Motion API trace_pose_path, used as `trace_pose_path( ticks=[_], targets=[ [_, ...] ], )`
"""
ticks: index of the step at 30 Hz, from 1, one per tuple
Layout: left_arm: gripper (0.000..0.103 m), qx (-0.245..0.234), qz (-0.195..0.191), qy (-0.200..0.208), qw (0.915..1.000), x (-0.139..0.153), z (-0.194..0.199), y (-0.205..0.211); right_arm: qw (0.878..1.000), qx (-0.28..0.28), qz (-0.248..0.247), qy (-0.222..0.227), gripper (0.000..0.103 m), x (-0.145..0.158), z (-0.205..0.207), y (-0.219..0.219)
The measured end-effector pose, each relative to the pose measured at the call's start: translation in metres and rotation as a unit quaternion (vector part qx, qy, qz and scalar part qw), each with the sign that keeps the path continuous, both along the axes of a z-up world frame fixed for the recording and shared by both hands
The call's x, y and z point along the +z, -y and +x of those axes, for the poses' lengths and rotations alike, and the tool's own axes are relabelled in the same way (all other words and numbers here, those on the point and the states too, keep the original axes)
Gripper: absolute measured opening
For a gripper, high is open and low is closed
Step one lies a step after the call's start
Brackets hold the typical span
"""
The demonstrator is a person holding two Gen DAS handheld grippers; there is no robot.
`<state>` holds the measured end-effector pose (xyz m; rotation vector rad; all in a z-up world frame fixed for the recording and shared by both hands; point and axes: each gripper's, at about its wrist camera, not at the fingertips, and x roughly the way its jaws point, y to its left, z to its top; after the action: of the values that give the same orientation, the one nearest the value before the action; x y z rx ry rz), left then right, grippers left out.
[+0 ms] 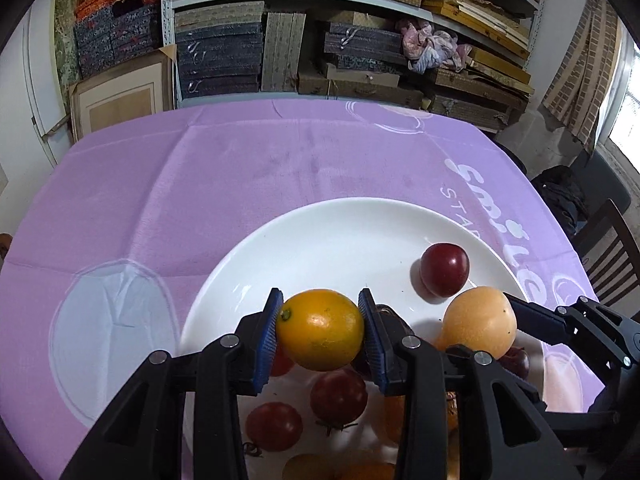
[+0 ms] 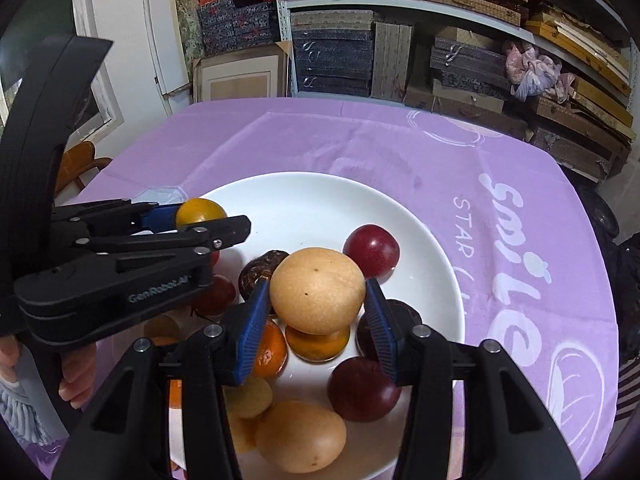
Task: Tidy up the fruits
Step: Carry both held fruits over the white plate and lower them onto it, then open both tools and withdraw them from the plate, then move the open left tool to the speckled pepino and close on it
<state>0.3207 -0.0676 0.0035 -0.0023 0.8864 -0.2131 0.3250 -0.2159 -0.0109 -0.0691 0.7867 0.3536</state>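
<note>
In the left wrist view, my left tongs point(image 1: 320, 330) sit in the lower middle of the frame, clamped on an orange point(image 1: 320, 330). The blue pads press its two sides, so the fruit rides clear above the white plate point(image 1: 320, 232) rather than resting in it. I judge I am holding it over the plate because that is where the fruit is being gathered. Below the orange, toward the bottom edge, lie dark red tomatoes point(image 1: 339, 398). A plum point(image 1: 444, 269) rests alone at the right of the plate. At the right edge the right tongs point(image 1: 480, 328) come in, gripping a pale yellow round fruit point(image 1: 480, 328). The upper half of the frame is bare purple cloth over the tabletop point(image 1: 200, 184).

In the right wrist view, the right tongs point(image 2: 318, 290) fill the lower centre, clamped on the same pale yellow fruit point(image 2: 318, 290), lifted above the pile. Underneath it I see a small orange fruit point(image 2: 318, 344), just beside a tangerine point(image 2: 268, 354). A larger pale fruit point(image 2: 300, 436) lies at the bottom. The plum point(image 2: 372, 252) sits right of centre, on the far side. The left tongs point(image 2: 192, 216) reach in from the left edge with the orange point(image 2: 200, 210) at their tip, and a hand point(image 2: 76, 372) shows low at the left. Both fruits are carried high, I judge, so they clear the heap until a free spot is chosen.
</note>
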Motion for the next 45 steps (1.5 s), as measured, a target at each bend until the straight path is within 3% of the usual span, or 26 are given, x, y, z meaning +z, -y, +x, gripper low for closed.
trace_pose_path(
  ticks=[5, 8, 12, 14, 16, 19, 24, 27, 30, 35, 40, 45],
  targets=[
    [0.040, 0.008, -0.008, -0.011, 0.9999, -0.009, 0.003, -0.005, 1.000, -0.009, 0.025, 0.015, 0.057, 0.005, -0.006, 0.010],
    [0.040, 0.013, -0.012, -0.006, 0.9998, -0.003, -0.004, -0.012, 0.999, -0.010, 0.039, 0.028, 0.061, 0.013, -0.030, 0.024],
    [0.042, 0.016, -0.010, 0.019, 0.9996, 0.014, -0.030, -0.022, 0.998, -0.018, 0.044, 0.050, 0.076, 0.021, -0.076, 0.044],
    [0.052, 0.021, -0.011, 0.037, 0.9990, 0.024, -0.051, -0.028, 0.996, -0.025, 0.060, 0.055, 0.081, 0.021, -0.101, 0.055],
    [0.074, 0.032, -0.006, 0.057, 0.9978, 0.031, -0.075, -0.034, 0.995, -0.032, 0.078, 0.057, 0.087, 0.019, -0.126, 0.065],
    [0.082, 0.045, -0.004, 0.078, 0.9959, 0.036, -0.116, -0.041, 0.992, -0.046, 0.102, 0.062, 0.095, 0.011, -0.159, 0.076],
    [0.086, 0.061, 0.013, 0.084, 0.9945, 0.030, -0.173, -0.046, 0.984, -0.068, 0.153, 0.052, 0.096, -0.013, -0.189, 0.093],
    [0.095, 0.072, 0.019, 0.082, 0.9938, 0.020, -0.198, -0.045, 0.980, -0.086, 0.176, 0.034, 0.097, -0.028, -0.189, 0.104],
    [0.096, 0.081, 0.023, 0.084, 0.9929, 0.008, -0.215, -0.039, 0.974, -0.099, 0.200, 0.029, 0.098, -0.033, -0.190, 0.118],
    [0.096, 0.075, 0.037, 0.087, 0.9927, -0.007, -0.224, -0.022, 0.964, -0.125, 0.234, 0.034, 0.099, -0.033, -0.193, 0.139],
    [0.096, 0.080, 0.076, 0.103, 0.9885, -0.022, -0.224, -0.009, 0.962, -0.133, 0.236, 0.028, 0.099, -0.035, -0.192, 0.142],
    [0.096, 0.065, 0.056, 0.089, 0.9923, -0.026, -0.215, -0.007, 0.968, -0.128, 0.215, 0.028, 0.099, -0.034, -0.189, 0.135]
  ],
)
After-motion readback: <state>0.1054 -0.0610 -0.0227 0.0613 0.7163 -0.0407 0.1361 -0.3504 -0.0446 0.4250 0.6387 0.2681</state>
